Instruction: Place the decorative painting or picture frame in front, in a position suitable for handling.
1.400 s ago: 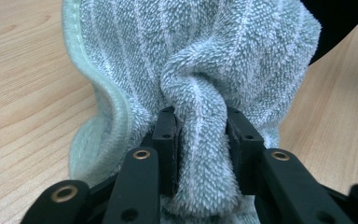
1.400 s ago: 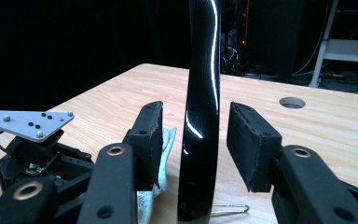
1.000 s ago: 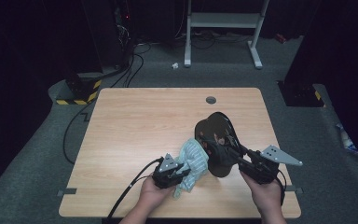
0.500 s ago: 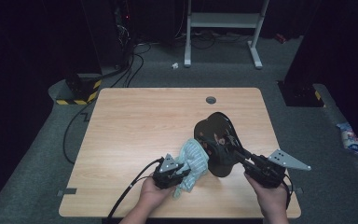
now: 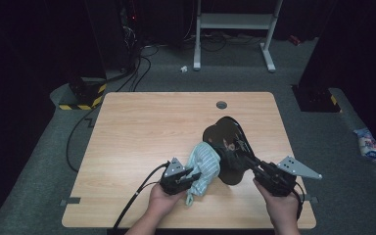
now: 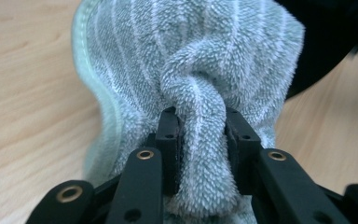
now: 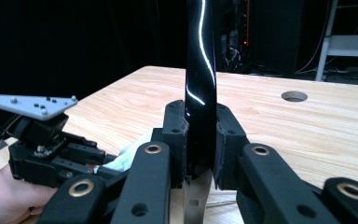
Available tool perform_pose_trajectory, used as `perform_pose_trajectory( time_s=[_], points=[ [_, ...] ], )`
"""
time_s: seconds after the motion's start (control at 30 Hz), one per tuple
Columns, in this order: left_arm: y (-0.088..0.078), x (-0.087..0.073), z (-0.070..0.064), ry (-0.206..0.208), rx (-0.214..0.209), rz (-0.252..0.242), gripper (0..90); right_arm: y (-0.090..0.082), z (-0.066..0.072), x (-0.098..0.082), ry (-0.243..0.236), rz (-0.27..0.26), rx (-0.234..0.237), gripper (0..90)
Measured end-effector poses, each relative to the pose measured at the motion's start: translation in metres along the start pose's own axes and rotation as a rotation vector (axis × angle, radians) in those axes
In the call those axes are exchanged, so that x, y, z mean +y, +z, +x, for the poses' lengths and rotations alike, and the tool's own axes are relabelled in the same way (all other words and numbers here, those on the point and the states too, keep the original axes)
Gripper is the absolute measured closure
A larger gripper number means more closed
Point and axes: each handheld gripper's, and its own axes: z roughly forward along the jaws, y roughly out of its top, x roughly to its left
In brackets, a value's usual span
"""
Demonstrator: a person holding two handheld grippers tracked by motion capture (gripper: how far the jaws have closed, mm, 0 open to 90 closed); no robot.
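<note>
Striped terry towel [image 6: 191, 70] — pinched between the left jaws.

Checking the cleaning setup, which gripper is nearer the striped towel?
Left. The left gripper pinches the striped towel itself; the right gripper clamps the black pan beside it.

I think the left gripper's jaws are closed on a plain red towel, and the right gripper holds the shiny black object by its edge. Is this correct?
Not quite: the towel is pale green with white stripes, not plain red, as the left gripper view shows. The rest holds: the left gripper has closed on it, and the right gripper grips the shiny black object by its edge.
</note>
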Motion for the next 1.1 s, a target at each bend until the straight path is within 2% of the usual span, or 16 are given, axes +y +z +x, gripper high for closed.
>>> perform_pose_trajectory(
  time_s=[0.03, 0.07, 0.2, 0.33, 0.43, 0.63, 0.7, 0.73, 0.8, 0.9, 0.97, 1.0, 1.03, 1.07, 1.1],
  points=[
    [0.000, 0.000, 0.000, 0.000, 0.000, 0.000, 71.0, 0.000, 0.000, 0.000, 0.000, 0.000, 0.000, 78.0],
    [0.004, 0.012, -0.006, 0.035, -0.004, -0.005, 71.0, 0.001, 0.000, 0.000, -0.003, 0.000, 0.003, 78.0],
    [0.018, 0.030, -0.023, 0.083, -0.035, 0.005, 71.5, 0.002, 0.001, 0.000, -0.003, -0.001, 0.005, 78.0],
    [0.034, 0.035, -0.048, 0.145, -0.084, 0.041, 72.0, 0.003, 0.001, 0.000, -0.004, -0.003, 0.006, 77.9],
    [0.043, 0.033, -0.069, 0.196, -0.116, 0.071, 72.2, 0.003, 0.001, 0.000, -0.001, -0.004, 0.007, 77.9],
    [0.046, 0.030, -0.085, 0.198, -0.167, 0.082, 72.2, 0.002, -0.001, 0.000, 0.004, -0.003, 0.015, 77.8],
    [0.045, 0.031, -0.087, 0.210, -0.179, 0.082, 72.1, 0.003, 0.000, 0.000, 0.001, -0.004, 0.013, 77.9],
    [0.045, 0.032, -0.092, 0.231, -0.185, 0.082, 72.1, 0.003, 0.001, 0.000, -0.006, -0.002, 0.011, 77.9],
    [0.045, 0.032, -0.094, 0.245, -0.177, 0.083, 71.9, 0.003, 0.002, 0.000, -0.009, 0.001, 0.012, 77.9],
    [0.046, 0.031, -0.090, 0.232, -0.177, 0.087, 71.9, 0.004, 0.003, 0.001, -0.010, 0.001, 0.011, 77.9],
    [0.044, 0.031, -0.078, 0.200, -0.159, 0.087, 71.9, 0.004, 0.003, 0.000, -0.008, 0.002, 0.011, 77.9],
    [0.044, 0.031, -0.078, 0.200, -0.159, 0.087, 71.9, 0.004, 0.003, 0.000, -0.008, 0.002, 0.011, 77.9],
    [0.043, 0.029, -0.066, 0.165, -0.145, 0.081, 71.8, 0.004, 0.003, 0.000, -0.004, 0.004, 0.011, 77.9],
    [0.043, 0.028, -0.061, 0.148, -0.137, 0.082, 71.9, 0.004, 0.003, 0.000, -0.002, 0.005, 0.012, 77.9],
    [0.043, 0.028, -0.061, 0.148, -0.137, 0.082, 71.9, 0.004, 0.003, 0.000, -0.002, 0.005, 0.012, 77.9]
  ],
)
